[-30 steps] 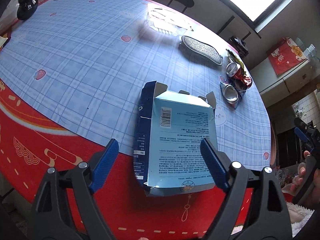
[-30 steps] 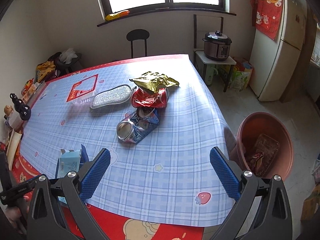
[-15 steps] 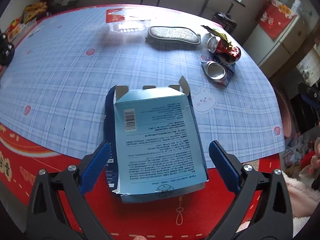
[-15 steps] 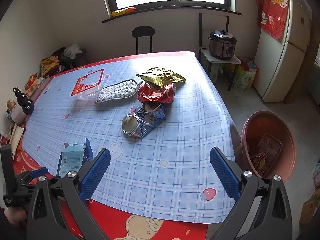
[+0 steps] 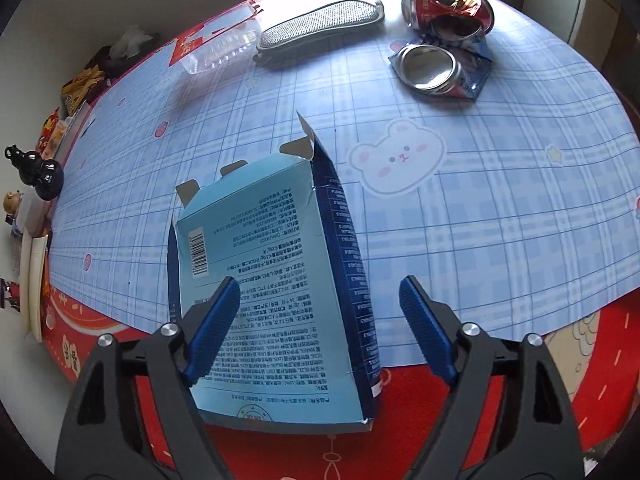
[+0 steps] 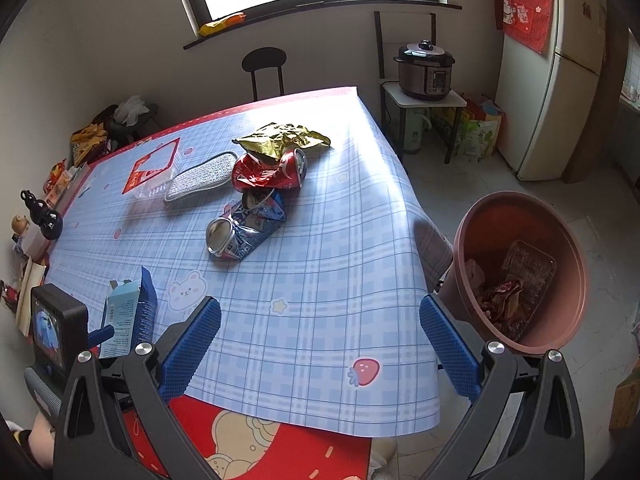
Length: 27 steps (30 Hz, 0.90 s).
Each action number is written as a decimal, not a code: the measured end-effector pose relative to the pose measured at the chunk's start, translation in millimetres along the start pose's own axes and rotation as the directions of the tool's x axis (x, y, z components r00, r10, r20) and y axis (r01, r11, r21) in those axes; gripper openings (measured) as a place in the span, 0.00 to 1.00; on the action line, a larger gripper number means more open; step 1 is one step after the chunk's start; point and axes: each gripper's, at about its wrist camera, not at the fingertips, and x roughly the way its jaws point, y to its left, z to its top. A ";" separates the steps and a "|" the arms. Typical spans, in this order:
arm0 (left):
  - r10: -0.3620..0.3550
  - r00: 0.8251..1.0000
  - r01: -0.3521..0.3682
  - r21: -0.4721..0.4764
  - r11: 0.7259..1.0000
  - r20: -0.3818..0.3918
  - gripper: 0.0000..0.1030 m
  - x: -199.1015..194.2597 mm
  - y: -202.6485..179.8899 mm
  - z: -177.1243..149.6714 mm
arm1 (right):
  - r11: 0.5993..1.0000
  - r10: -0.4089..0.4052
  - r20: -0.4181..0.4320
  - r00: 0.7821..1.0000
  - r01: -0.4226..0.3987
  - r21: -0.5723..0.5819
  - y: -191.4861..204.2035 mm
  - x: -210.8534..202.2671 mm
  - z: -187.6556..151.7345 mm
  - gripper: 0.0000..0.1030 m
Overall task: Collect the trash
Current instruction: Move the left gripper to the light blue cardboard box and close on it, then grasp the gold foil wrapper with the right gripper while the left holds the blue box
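A light-blue carton (image 5: 272, 280) with open flaps and dark-blue sides lies at the table's near edge; it also shows in the right wrist view (image 6: 128, 312). My left gripper (image 5: 320, 300) is open, its left finger over the carton's face, its right finger apart from the carton's side. A crushed blue can (image 5: 436, 68) and a crushed red can (image 5: 448, 12) with a gold wrapper (image 6: 280, 138) lie further back. My right gripper (image 6: 320, 324) is open and empty above the table's near edge. A brown bin (image 6: 520, 268) with trash stands on the floor to the right.
A grey insole (image 5: 320, 32) and a clear plastic tray (image 5: 220, 46) lie at the far side of the table (image 5: 500, 200). A black gourd figure (image 5: 40, 168) stands at the left edge. A chair (image 6: 264, 64), rice cooker (image 6: 426, 68) and fridge (image 6: 560, 72) stand beyond.
My left gripper has swung right and closed in on the carton, its fingers narrower, and the carton now looks tilted. The right gripper has shifted only slightly.
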 end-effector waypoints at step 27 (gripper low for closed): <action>-0.250 0.944 0.304 -0.267 0.914 0.217 0.33 -81.9 142.8 16.5 | 0.996 0.093 0.020 0.995 -0.093 0.002 18.0 0.8 17.7 0.95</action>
